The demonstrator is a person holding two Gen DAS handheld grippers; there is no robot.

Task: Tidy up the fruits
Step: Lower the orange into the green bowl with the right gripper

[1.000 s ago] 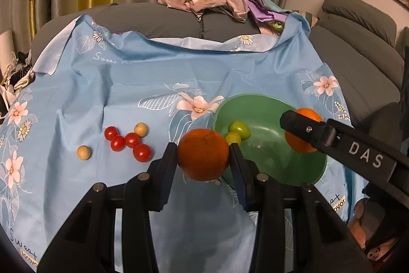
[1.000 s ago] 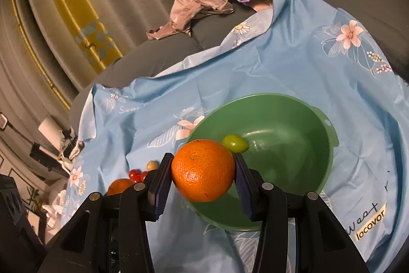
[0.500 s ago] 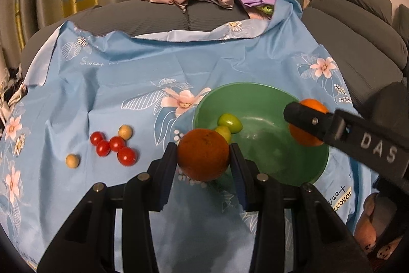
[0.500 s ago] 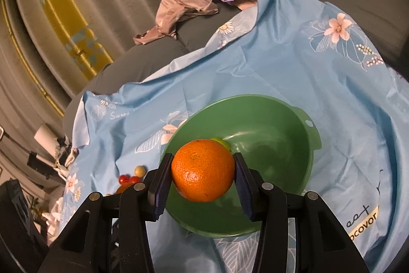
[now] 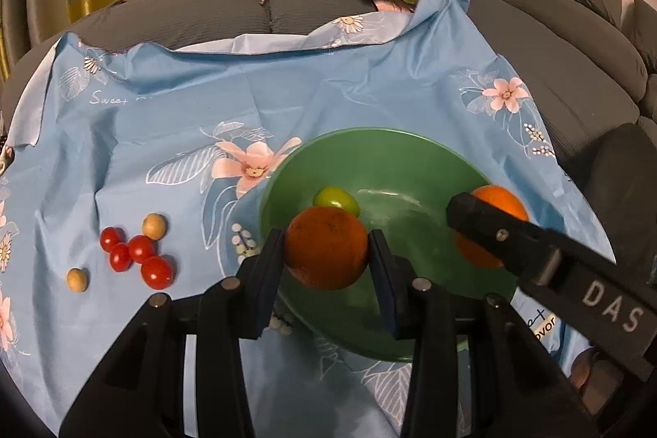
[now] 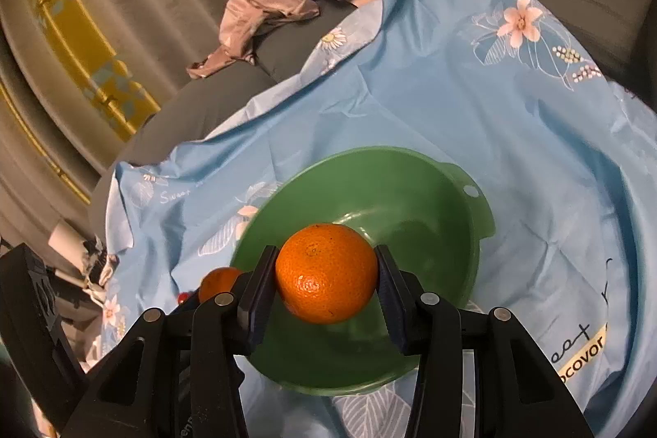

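Green bowl (image 5: 410,150) nearer than before

The green bowl (image 5: 410,167) looks like smooth plastic with a soft sheen inside. The blue flowered cloth (image 5: 246,97) under it is thin, slick and creased, faintly glossy. Both oranges, one (image 6: 326,272) at the frame's lower middle, have a dimpled, slightly shiny peel. The cherry tomatoes (image 5: 141,249) are glossy. The grey sofa (image 5: 554,27), upper right, is matt ribbed fabric; the grippers' black arms look like matt plastic with metal screws.
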